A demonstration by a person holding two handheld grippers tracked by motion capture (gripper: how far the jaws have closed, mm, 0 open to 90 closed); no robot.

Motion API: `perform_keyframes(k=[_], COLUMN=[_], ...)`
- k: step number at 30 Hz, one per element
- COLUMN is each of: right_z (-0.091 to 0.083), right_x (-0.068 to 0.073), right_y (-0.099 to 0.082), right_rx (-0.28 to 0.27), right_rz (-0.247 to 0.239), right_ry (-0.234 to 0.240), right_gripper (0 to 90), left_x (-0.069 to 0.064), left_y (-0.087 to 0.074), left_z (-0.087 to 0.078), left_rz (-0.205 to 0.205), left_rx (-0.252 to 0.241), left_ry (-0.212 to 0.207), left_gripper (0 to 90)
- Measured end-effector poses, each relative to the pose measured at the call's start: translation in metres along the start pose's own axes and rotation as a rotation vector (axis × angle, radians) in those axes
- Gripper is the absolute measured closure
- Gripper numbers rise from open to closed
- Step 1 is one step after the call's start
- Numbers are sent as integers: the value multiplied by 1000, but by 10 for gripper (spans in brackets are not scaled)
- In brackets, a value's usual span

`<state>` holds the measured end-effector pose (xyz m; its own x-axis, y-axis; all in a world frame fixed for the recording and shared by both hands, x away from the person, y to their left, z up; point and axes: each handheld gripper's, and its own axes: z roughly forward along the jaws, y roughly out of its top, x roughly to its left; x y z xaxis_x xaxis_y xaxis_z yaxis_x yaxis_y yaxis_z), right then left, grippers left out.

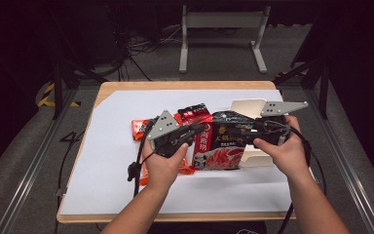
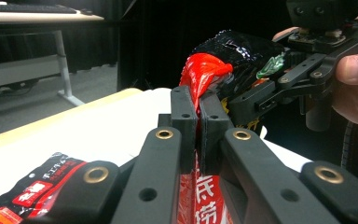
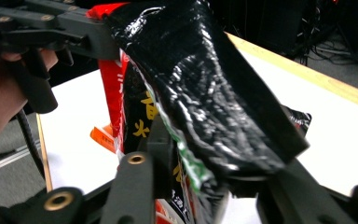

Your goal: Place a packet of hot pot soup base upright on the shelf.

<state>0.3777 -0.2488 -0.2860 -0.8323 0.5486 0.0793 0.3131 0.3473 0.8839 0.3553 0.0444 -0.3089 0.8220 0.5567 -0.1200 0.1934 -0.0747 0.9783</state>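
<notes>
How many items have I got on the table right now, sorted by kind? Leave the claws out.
Large black-and-red pouch: 1
Small black-and-red sachet: 1
Orange sachet: 1 for sure; the orange patch below the left hand may be a second
White cardboard box: 1
Total: 4, possibly 5
</notes>
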Motion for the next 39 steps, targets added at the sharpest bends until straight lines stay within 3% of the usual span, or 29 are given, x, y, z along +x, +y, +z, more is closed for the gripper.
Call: perform_keyframes(k=[3, 7, 18, 20, 23, 26, 30, 33, 39], right_z=[-1, -2, -4, -5, -6, -6, -8, -11, -18], right_x=[0, 2, 2, 3, 1, -1, -5, -6, -9], right_y=[1, 4, 8, 10, 12, 13, 14, 16, 21], right_rx=[0, 0, -16, -18, -25, -19, -21, -30, -49], right_rz=[-35, -78, -100, -102, -95, -95, -91, -92, -107], right_ry=[22, 32, 55, 57, 61, 56, 56, 60, 44], right_gripper=[767, 796, 827, 829, 833, 833, 833, 833, 832], left_x=[3, 4, 9, 10, 13, 17, 21, 28, 38], left_y=[0, 1, 2, 2, 2, 2, 3, 0, -9], left_z=[-1, -1, -4, -5, -7, -10, -15, -21, -35], left_rz=[-9, -18, -16, -6, -23, -33, -16, -5, 11], left_rx=[-5, -7, -12, -16, -25, -19, 14, 67, 144], left_ry=[4, 2, -15, -19, -40, -48, -39, -28, 1], left_gripper=[874, 871, 846, 819, 640, 598, 484, 416, 365])
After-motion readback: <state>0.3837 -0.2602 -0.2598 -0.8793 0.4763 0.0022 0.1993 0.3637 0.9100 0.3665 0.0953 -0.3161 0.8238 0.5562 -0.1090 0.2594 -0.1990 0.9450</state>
